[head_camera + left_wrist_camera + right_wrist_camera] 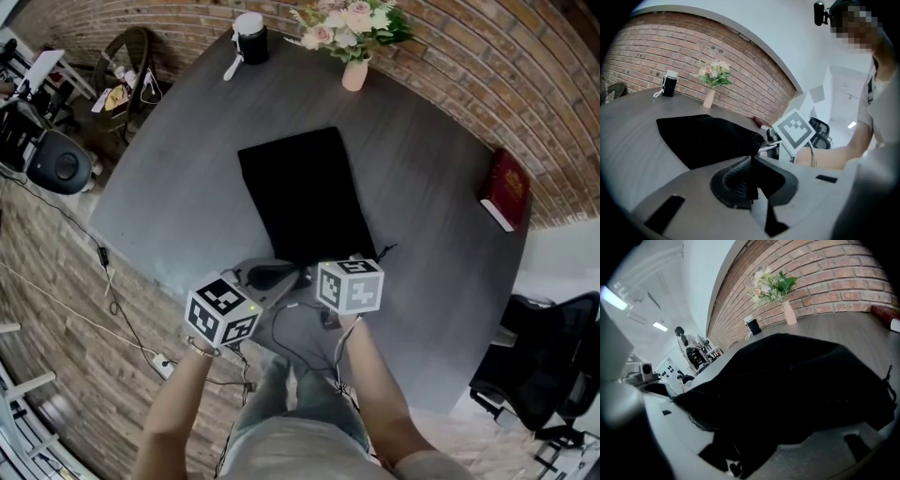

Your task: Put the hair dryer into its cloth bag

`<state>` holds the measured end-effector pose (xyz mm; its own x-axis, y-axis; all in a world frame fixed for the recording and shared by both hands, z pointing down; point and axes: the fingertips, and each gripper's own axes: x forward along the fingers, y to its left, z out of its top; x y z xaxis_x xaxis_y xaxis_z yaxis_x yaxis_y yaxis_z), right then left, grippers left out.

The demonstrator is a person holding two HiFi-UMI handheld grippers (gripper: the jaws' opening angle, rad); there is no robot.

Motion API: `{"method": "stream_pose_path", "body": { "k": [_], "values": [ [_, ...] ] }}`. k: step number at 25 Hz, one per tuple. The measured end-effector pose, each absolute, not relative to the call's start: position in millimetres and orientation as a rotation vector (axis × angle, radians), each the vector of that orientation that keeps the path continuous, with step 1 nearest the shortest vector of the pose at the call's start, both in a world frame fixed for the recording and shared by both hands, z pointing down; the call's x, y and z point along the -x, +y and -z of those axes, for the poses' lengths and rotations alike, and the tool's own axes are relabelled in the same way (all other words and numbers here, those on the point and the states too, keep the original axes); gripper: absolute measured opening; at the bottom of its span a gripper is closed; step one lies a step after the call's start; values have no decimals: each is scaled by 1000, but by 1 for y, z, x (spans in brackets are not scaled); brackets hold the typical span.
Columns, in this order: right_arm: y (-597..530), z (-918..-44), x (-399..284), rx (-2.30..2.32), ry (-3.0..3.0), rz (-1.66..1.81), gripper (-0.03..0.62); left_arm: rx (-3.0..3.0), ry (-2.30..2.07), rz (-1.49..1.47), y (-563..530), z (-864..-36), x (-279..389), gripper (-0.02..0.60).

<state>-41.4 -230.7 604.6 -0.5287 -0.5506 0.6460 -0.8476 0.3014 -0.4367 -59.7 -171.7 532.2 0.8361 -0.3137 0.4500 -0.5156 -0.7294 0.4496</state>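
We find both grippers at the near edge of the table, side by side at the bag's near end.

Left gripper: jaws are drawn together and pinch a thin black fold of the bag at its near left corner. We judge the hold secure but on very little cloth.

Right gripper: jaws stand wide apart. The bag's near right end bulks between them, but we see no pad pressing on it, so we record no hold.

Hair dryer: it is not visible in any view. The bag swells noticeably when seen from the right gripper, so we judge the dryer is probably inside. We cannot confirm this.

Governing relation: the bag lies flat with its long axis running straight away from the person. Its near end sits at the grippers and the rest extends toward the table's middle. The bag lies directly ahead of both grippers, left corner to the left gripper and right corner to the right.

A drawstring trails off the near right corner, just beside the right gripper. That hand is nearer to it and free. We judge that any closing pull falls to it, with the left holding the cloth as an anchor.
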Motion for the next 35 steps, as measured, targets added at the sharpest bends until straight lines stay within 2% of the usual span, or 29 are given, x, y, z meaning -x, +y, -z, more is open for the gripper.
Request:
{"method": "stream_pose_path", "body": {
  "k": [11, 35],
  "values": [
    [-193, -586, 18, -1227, -2206, -1077, 333, -2419, -655, -497, -168, -540, 59, 18],
    [-94, -546, -46, -1391, -2098, -1093, 331, -2392, -639, -559, -140, -565, 61, 20]
  ]
}}
